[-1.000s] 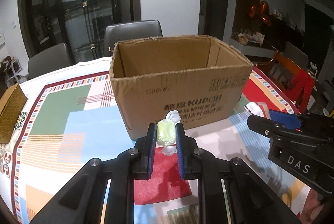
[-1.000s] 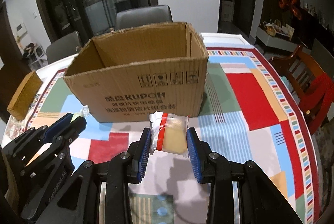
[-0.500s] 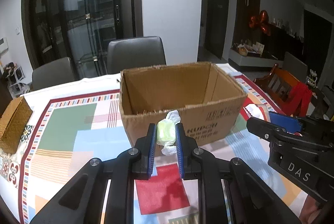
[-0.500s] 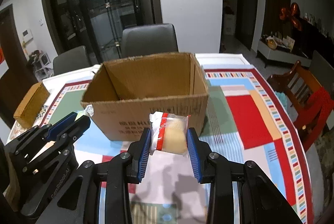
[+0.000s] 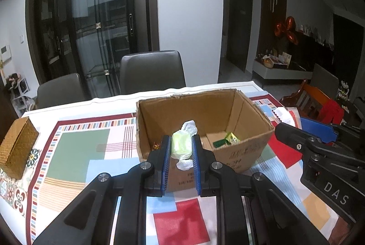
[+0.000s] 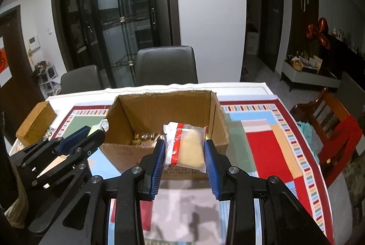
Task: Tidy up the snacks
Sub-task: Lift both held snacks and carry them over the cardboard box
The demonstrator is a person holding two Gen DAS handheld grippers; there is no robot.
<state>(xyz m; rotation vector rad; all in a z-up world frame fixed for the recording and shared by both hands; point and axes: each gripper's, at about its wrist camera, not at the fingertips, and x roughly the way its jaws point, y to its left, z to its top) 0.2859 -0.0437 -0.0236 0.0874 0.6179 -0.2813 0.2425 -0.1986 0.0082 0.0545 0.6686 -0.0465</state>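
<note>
Left gripper [image 5: 181, 149]: my blue pads are pinched on a pale green wrapped candy [image 5: 181, 146], its twisted white ends sticking out above and below the pads

Right gripper [image 6: 184, 151]: my pads are clamped on the two side edges of a clear wafer packet [image 6: 186, 146] with a red stripe; the packet stands upright, long axis running up and away from me

Box: an open cardboard box [image 5: 248, 153] sits on the patterned tablecloth [image 5: 75, 153], directly ahead of and below both tools

Box contents: a yellow-green pack [image 5: 231, 139] lies on the floor on the right; small gold-wrapped sweets [image 6: 146, 137] sit near the front wall

Key relation: in both wrist views each snack appears over the near rim, so I judge the opening lies just forward and down

Nearer hand: roughly equal; the left lines up with the left half of the opening, the right with the right half

Next move, judged: carry forward past the near wall, then release

Risk: the upright packet may catch the near rim

Aside: a woven box [image 5: 17, 149] stands well to the left
</note>
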